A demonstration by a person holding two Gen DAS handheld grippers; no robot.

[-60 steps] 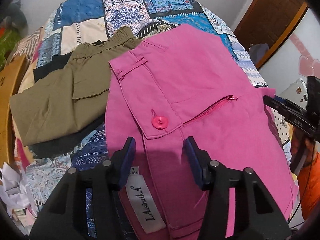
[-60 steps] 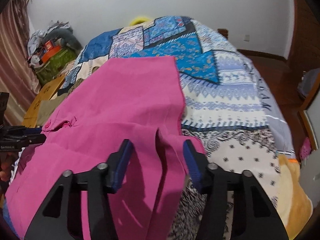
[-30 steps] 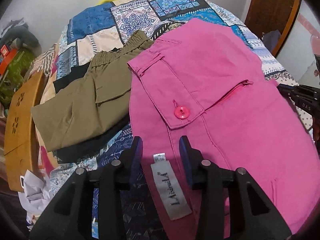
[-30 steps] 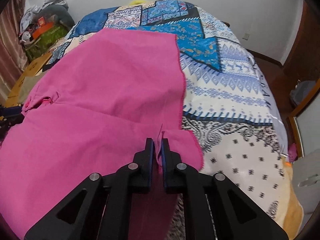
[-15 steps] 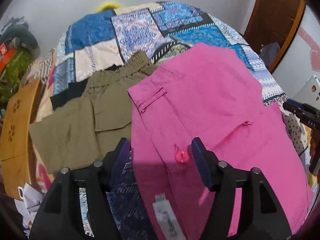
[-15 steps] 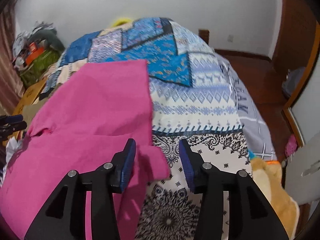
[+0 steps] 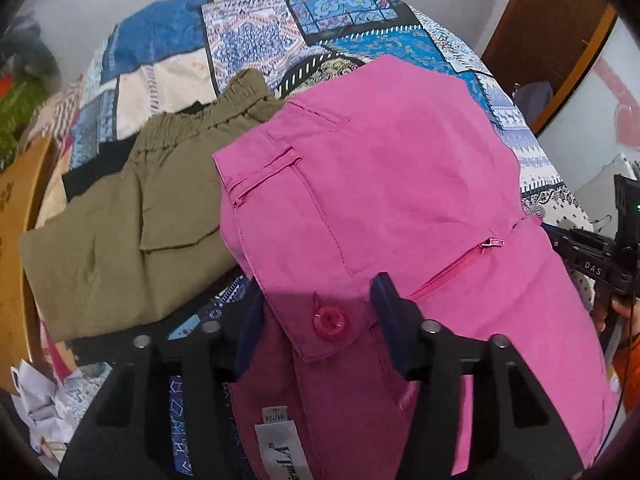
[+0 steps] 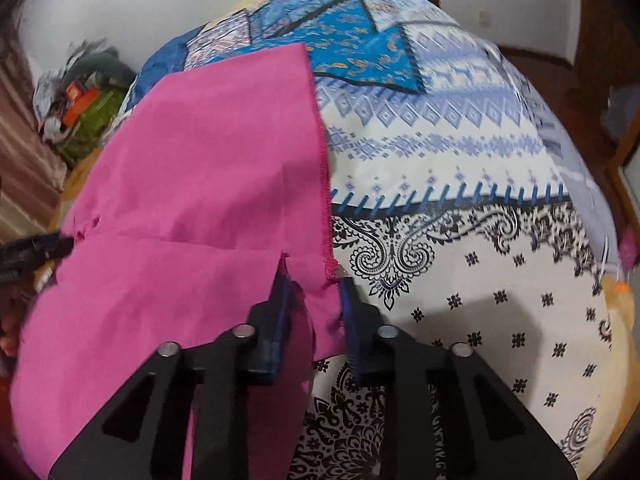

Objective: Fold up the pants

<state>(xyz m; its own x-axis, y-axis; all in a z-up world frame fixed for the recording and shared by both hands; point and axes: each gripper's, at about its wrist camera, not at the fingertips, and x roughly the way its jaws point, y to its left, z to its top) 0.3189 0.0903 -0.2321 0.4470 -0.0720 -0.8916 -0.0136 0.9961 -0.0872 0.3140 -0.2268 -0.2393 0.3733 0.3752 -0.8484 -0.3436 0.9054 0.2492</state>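
Observation:
Pink pants (image 7: 392,184) lie spread on the patterned bedspread (image 7: 256,28), waistband toward me in the left wrist view, with a pink button (image 7: 330,322), a zip (image 7: 456,266) and a white label (image 7: 282,454). My left gripper (image 7: 320,316) is open, its fingers straddling the button flap of the waistband. In the right wrist view the pants (image 8: 200,184) cover the left half of the bed. My right gripper (image 8: 314,300) is open around the near hem corner of a leg, not clamped on it.
Folded olive pants (image 7: 132,216) on dark garments lie left of the pink pair. A wooden board (image 7: 16,240) and crumpled paper (image 7: 36,404) sit at the bed's left edge. The other gripper (image 7: 600,260) shows at right. Bare bedspread (image 8: 460,168) extends right.
Both grippers shut on the pink pants about a second ago, then opened and pulled back. Now both have come forward again and straddle the waistband and the hem corner, still open.

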